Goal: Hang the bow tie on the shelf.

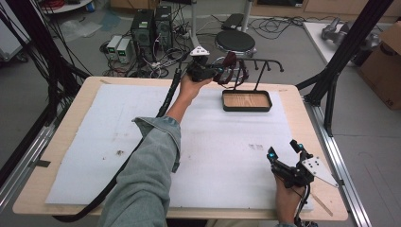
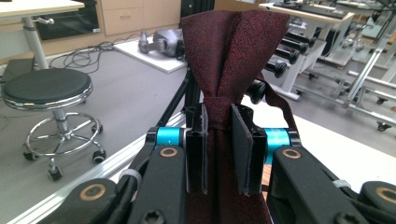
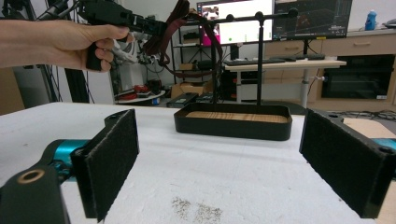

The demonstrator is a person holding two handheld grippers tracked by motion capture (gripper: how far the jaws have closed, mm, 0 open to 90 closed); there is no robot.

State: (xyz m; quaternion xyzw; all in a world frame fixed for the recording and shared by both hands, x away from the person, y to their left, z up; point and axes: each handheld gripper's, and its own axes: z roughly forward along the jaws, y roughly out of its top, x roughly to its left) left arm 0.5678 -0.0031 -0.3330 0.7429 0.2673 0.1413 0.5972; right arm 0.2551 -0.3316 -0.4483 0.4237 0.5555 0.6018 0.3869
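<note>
A dark red necktie (image 2: pixel 229 56) is pinched between the pads of my left gripper (image 2: pixel 218 147), which is shut on it. In the high view the left gripper (image 1: pixel 213 73) holds the tie (image 1: pixel 230 67) up at the left end of a black rack (image 1: pixel 257 66) standing in a wood-floored black tray (image 1: pixel 247 100). The tie's loop (image 3: pixel 187 51) drapes around the rack's left post (image 3: pixel 212 60). My right gripper (image 1: pixel 284 150) rests open near the table's front right, its pads (image 3: pixel 112 158) wide apart and nothing between them.
White foam sheet (image 1: pixel 142 142) covers the wooden table (image 1: pixel 307 123). A black cable (image 1: pixel 142 151) trails from the left gripper across the sheet. Behind the table stand a round stool (image 1: pixel 235 41) and computer boxes (image 1: pixel 151 26). A cardboard box (image 1: pixel 385 66) sits at right.
</note>
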